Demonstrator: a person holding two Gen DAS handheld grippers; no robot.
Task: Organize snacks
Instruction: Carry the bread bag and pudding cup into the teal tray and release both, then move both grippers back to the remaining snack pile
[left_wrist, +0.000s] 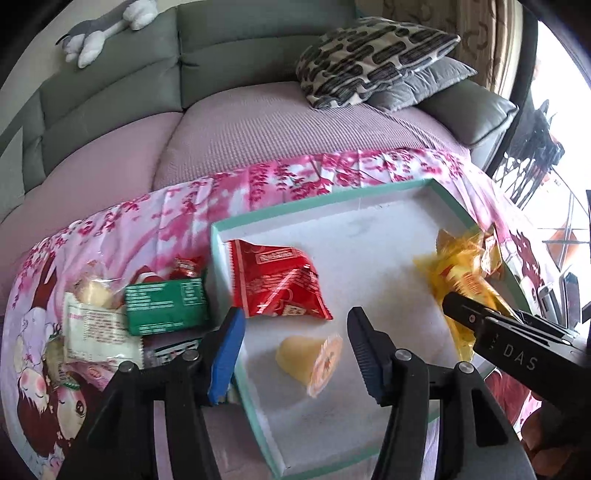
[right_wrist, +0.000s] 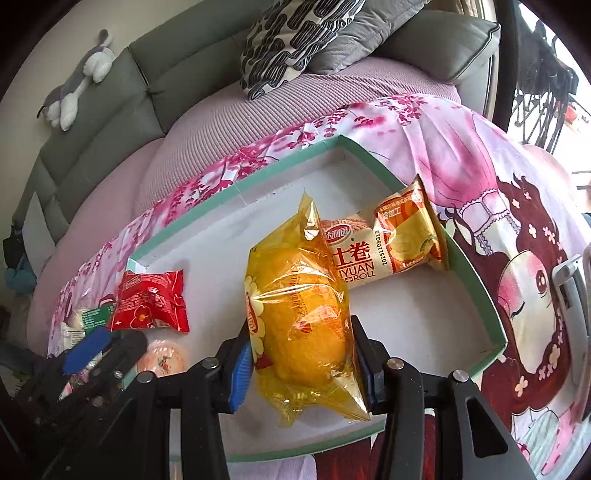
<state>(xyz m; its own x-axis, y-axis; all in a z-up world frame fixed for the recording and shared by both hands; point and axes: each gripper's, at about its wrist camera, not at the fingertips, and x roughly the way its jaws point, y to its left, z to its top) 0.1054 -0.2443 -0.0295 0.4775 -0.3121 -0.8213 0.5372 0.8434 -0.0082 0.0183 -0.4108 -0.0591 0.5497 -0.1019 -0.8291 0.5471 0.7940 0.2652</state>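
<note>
A white tray with a teal rim (left_wrist: 218, 266) (right_wrist: 476, 280) lies on a pink printed cloth. In it are a red packet (left_wrist: 277, 280) (right_wrist: 151, 302), a Swiss roll packet (right_wrist: 388, 251) and a jelly cup (left_wrist: 312, 358) (right_wrist: 162, 360) on its side. My left gripper (left_wrist: 295, 314) (right_wrist: 110, 339) is open over the tray floor; the jelly cup lies loose between its fingers, touching neither. My right gripper (right_wrist: 301, 328) (left_wrist: 461, 306) is shut on a yellow bread bag (right_wrist: 303, 325) (left_wrist: 458, 273), pads against both its sides, at the tray's right part.
Left of the tray on the cloth (left_wrist: 155, 229) lie a green packet (left_wrist: 166, 306), a white packet (left_wrist: 96, 328) and a small red candy (left_wrist: 186, 266). Behind is a sofa (left_wrist: 110, 85) with patterned pillows (left_wrist: 369, 59) and a plush toy (left_wrist: 99, 33).
</note>
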